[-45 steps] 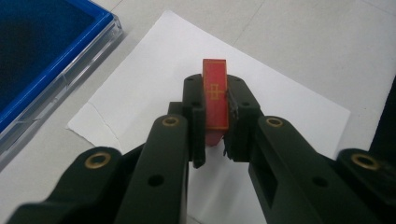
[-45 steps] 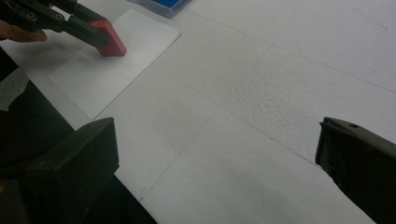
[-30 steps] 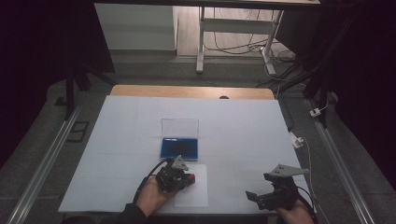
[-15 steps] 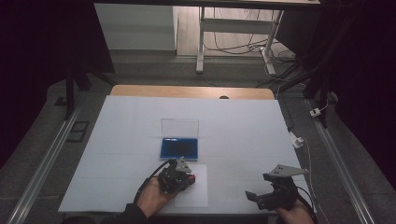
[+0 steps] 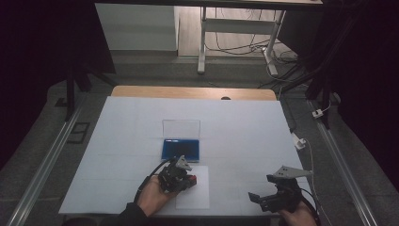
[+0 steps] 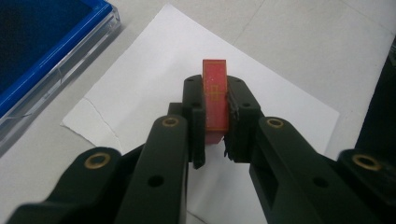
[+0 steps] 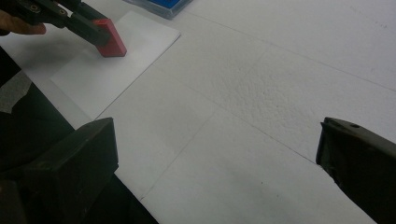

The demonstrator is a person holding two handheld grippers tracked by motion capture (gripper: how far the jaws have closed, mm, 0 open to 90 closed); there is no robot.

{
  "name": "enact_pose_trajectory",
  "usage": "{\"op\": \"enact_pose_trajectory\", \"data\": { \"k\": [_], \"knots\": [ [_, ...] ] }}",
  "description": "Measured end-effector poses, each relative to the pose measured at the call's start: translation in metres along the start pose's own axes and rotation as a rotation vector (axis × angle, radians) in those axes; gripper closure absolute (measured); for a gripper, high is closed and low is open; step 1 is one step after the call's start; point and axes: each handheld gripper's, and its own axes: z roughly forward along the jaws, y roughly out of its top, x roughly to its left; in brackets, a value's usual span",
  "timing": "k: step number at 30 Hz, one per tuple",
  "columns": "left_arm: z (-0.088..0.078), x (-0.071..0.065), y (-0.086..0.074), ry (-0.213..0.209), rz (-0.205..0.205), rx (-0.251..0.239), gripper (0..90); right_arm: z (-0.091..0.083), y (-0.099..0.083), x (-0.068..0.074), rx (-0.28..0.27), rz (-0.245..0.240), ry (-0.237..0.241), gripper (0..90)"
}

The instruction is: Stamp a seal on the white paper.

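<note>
Your left gripper (image 6: 215,116) clamps the red stamp (image 6: 215,100) upright over the paper sheet (image 5: 195,190), just near of the blue ink pad (image 5: 180,149), seemingly to print, while your right gripper (image 5: 263,197), jaws apart, idles at right.

The left claw (image 6: 215,140) grips a stamp (image 6: 215,100) over a paper sheet (image 5: 194,195) on the table (image 5: 244,132). Beyond that claw, just past the sheet's far edge, lies an open case (image 5: 181,148), lid upright behind it. The right claw (image 5: 261,200) sits well to the right, near the table's front edge, jaws wide apart.
</note>
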Motion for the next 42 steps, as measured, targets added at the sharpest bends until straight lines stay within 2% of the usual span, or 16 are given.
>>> {"op": "enact_pose_trajectory", "data": {
  "k": [7, 17, 24, 36, 42],
  "knots": [
    [-0.002, -0.002, 0.001, -0.002, 0.013, -0.005, 79.6, 0.0, 0.0, 0.001, 0.006, -0.002, -0.005, 0.0],
    [-0.013, 0.001, 0.004, -0.011, 0.019, -0.045, 79.5, 0.0, 0.0, 0.001, 0.008, -0.01, -0.006, 0.0],
    [-0.024, 0.005, 0.005, -0.017, 0.021, -0.08, 79.4, 0.0, 0.0, 0.001, 0.008, -0.006, -0.005, 0.0],
    [-0.045, 0.011, 0.006, -0.034, 0.059, -0.162, 79.3, 0.001, 0.0, 0.001, 0.007, -0.005, 0.003, 0.0],
    [-0.055, 0.014, 0.006, -0.026, 0.053, -0.189, 79.3, 0.0, 0.0, 0.001, 0.008, -0.004, 0.004, 0.0]
  ]
}}
